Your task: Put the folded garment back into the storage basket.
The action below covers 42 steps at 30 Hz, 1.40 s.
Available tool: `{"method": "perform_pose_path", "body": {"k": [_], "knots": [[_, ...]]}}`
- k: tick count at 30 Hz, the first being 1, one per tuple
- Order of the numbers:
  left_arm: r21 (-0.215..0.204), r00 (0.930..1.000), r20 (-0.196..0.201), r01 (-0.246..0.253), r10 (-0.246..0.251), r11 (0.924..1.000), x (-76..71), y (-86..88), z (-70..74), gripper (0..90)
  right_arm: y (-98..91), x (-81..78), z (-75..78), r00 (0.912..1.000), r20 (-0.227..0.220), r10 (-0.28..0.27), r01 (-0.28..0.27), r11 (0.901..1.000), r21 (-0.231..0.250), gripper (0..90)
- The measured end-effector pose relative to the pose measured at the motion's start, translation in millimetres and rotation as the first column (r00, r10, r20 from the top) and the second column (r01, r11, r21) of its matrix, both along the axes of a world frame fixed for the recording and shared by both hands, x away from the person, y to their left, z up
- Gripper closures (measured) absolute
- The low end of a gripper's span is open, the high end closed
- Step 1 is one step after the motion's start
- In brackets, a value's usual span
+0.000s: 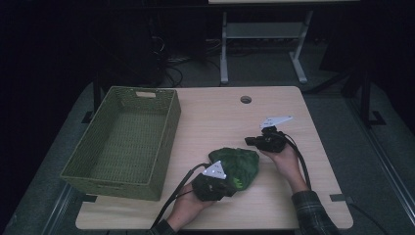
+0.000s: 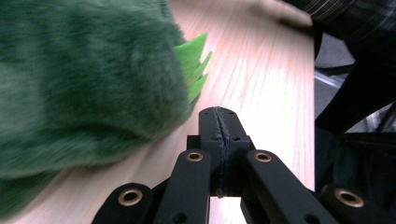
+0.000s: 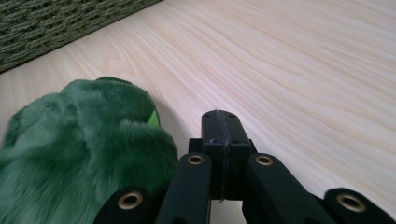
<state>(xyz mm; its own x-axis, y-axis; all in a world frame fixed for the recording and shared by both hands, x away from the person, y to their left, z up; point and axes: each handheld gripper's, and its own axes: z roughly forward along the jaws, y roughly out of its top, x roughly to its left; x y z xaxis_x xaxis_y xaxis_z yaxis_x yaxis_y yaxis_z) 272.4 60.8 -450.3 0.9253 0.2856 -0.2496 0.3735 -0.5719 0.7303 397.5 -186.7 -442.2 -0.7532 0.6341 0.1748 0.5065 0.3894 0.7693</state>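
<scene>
A dark green plush toy (image 1: 236,164) with bright green spikes lies on the light wood table (image 1: 215,117), near its front middle. My left gripper (image 1: 222,188) sits at the toy's near side, shut, with nothing between its jaws. In the left gripper view the plush toy (image 2: 84,79) is to the left of the shut left gripper (image 2: 218,112), close beside it. My right gripper (image 1: 250,141) rests just right of the toy's far end, also shut and empty. In the right gripper view the plush toy (image 3: 88,144) lies left of the shut right gripper (image 3: 220,115).
A green woven basket (image 1: 125,142) stands empty on the table's left side; its wall (image 3: 56,23) runs across the top left of the right gripper view. A cable hole (image 1: 245,99) sits near the table's far edge. A white desk frame (image 1: 264,44) stands beyond.
</scene>
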Motion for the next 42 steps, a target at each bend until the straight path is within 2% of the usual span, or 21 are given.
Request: {"method": "perform_pose_path", "body": {"k": [3,7,10,15,27,28,33,36,38,40,41,42], "knots": [[-0.027,0.9996,-0.021,0.016,-0.017,0.9995,0.8,-7.7,-5.0,89.5,9.4,1.9,-8.2,0.9991,-0.037,0.019,-0.020,0.9996,-0.019,89.9],[0.021,0.9996,0.023,-0.018,0.018,0.9996,8.8,-9.8,-9.1,89.5,12.4,2.0,-14.0,0.9959,-0.066,0.061,-0.063,0.9977,-0.024,89.9],[0.055,0.9983,0.040,-0.045,0.043,0.9975,14.0,-6.7,-12.1,89.6,13.6,2.4,-16.6,0.9933,-0.077,0.086,-0.088,0.9958,-0.027,89.9],[0.109,0.9968,0.064,-0.054,0.047,0.9926,19.2,-3.4,-17.0,89.5,14.6,2.0,-20.3,0.9888,-0.103,0.107,-0.111,0.9932,-0.034,90.0],[0.127,0.9938,0.088,-0.079,0.068,0.9887,23.0,1.4,-17.4,89.5,12.0,-9.1,-19.5,0.9814,-0.146,0.125,-0.135,0.9888,-0.063,89.9],[0.131,0.9932,0.089,-0.087,0.076,0.9875,25.0,4.5,-16.8,89.5,9.5,-15.6,-19.4,0.9815,-0.144,0.127,-0.137,0.9884,-0.066,89.9],[0.132,0.9901,0.098,-0.114,0.101,0.9847,30.0,13.3,-14.5,89.6,5.0,-28.1,-17.5,0.9808,-0.142,0.134,-0.146,0.9861,-0.080,89.9],[0.140,0.9876,0.106,-0.131,0.116,0.9815,33.9,19.9,-13.2,89.5,3.3,-36.6,-18.3,0.9774,-0.162,0.135,-0.151,0.9848,-0.086,89.9],[0.129,0.9847,0.100,-0.155,0.142,0.9795,36.4,23.9,-13.3,89.5,2.2,-43.2,-19.2,0.9766,-0.161,0.143,-0.158,0.9833,-0.089,89.9],[0.135,0.9835,0.101,-0.163,0.150,0.9773,40.1,29.1,-12.5,89.5,1.8,-50.3,-20.7,0.9737,-0.164,0.158,-0.175,0.9803,-0.092,89.9],[0.131,0.9821,0.103,-0.171,0.158,0.9766,42.0,31.5,-12.4,89.5,2.5,-54.5,-20.5,0.9715,-0.176,0.159,-0.178,0.9791,-0.098,89.9],[0.132,0.9806,0.107,-0.178,0.164,0.9752,44.0,33.9,-12.0,89.5,2.7,-58.5,-20.6,0.9717,-0.166,0.168,-0.186,0.9776,-0.099,89.9]]}}
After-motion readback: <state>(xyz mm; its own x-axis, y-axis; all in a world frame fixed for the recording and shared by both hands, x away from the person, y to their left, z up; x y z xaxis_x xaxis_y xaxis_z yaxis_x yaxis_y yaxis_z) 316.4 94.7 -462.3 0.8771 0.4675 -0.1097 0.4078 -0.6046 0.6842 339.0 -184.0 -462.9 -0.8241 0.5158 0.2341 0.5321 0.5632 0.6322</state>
